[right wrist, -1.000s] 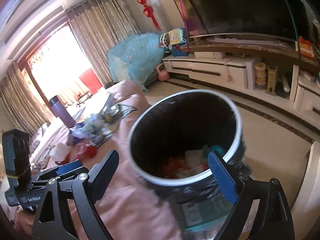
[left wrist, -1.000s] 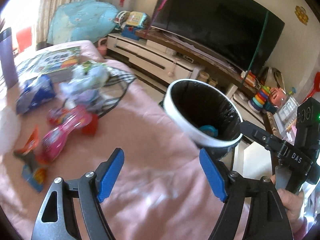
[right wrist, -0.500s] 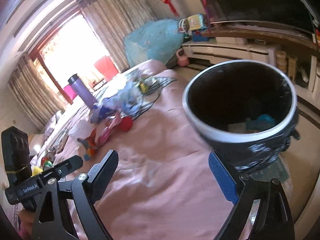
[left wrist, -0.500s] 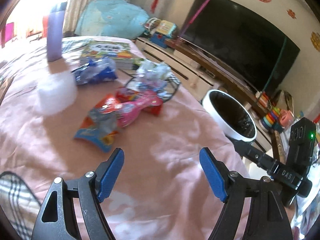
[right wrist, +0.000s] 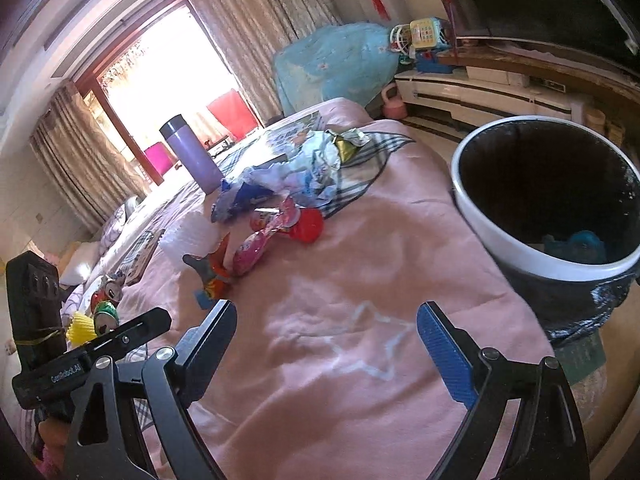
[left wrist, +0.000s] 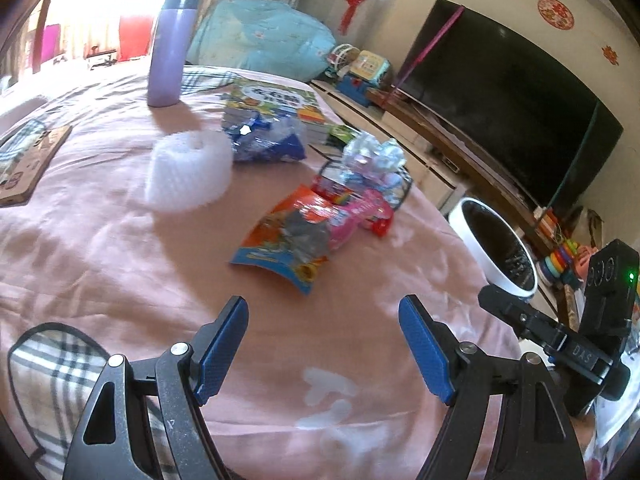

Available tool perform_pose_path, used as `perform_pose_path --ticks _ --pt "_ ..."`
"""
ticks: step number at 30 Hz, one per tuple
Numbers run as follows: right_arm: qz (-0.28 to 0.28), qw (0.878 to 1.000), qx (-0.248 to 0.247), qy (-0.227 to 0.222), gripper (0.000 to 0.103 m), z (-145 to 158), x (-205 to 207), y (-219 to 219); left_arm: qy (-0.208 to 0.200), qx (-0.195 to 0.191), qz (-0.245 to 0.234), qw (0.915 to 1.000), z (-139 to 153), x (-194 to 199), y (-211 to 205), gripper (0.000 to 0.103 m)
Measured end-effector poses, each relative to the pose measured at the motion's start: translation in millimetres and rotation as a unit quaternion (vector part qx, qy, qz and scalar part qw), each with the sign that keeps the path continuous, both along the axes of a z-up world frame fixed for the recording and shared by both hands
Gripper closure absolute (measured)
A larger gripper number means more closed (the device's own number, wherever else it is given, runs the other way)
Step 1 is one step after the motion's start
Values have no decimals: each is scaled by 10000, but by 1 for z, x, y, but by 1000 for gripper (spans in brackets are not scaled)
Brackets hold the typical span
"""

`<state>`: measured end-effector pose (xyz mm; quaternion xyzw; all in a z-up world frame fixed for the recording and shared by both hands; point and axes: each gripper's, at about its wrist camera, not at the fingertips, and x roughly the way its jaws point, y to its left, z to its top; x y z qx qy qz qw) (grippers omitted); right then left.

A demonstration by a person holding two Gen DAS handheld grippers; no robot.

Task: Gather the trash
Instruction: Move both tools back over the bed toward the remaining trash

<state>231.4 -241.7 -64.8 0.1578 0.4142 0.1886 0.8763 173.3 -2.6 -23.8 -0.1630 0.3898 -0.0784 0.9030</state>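
Swung back from bin [right wrist: 548, 200] toward wrappers [left wrist: 308, 224] on bed [left wrist: 120, 248]. Left gripper [left wrist: 323, 344] and right gripper [right wrist: 325, 344] spread wide, empty. Bin beside bed, blue scrap inside.

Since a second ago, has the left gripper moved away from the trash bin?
Yes. The left gripper has swung away from the trash bin, which now sits small at the right, toward the snack wrappers on the pink bedspread.
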Motion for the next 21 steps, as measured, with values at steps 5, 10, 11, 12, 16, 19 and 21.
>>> perform_pose_path --ticks 5,10,11,12,16,19,21 --pt "98 9999 27 39 10 0 3 13 21 22 205 9998 0 6 22 26" --pt "255 9997 35 -22 11 3 3 31 37 105 426 9990 0 14 44 26" --pt "319 9995 22 -45 12 3 4 38 34 117 460 9989 0 16 48 26" --pt "370 9993 10 -61 15 4 5 43 36 134 483 9987 -1 19 51 26" --pt "621 9980 -64 -111 28 6 9 68 88 264 509 9983 -4 35 64 26" --pt "802 9966 -114 -167 34 6 15 87 156 365 520 9979 -8 52 73 26" --pt "901 9956 -155 -207 36 6 20 98 151 441 532 9975 -9 63 79 26"
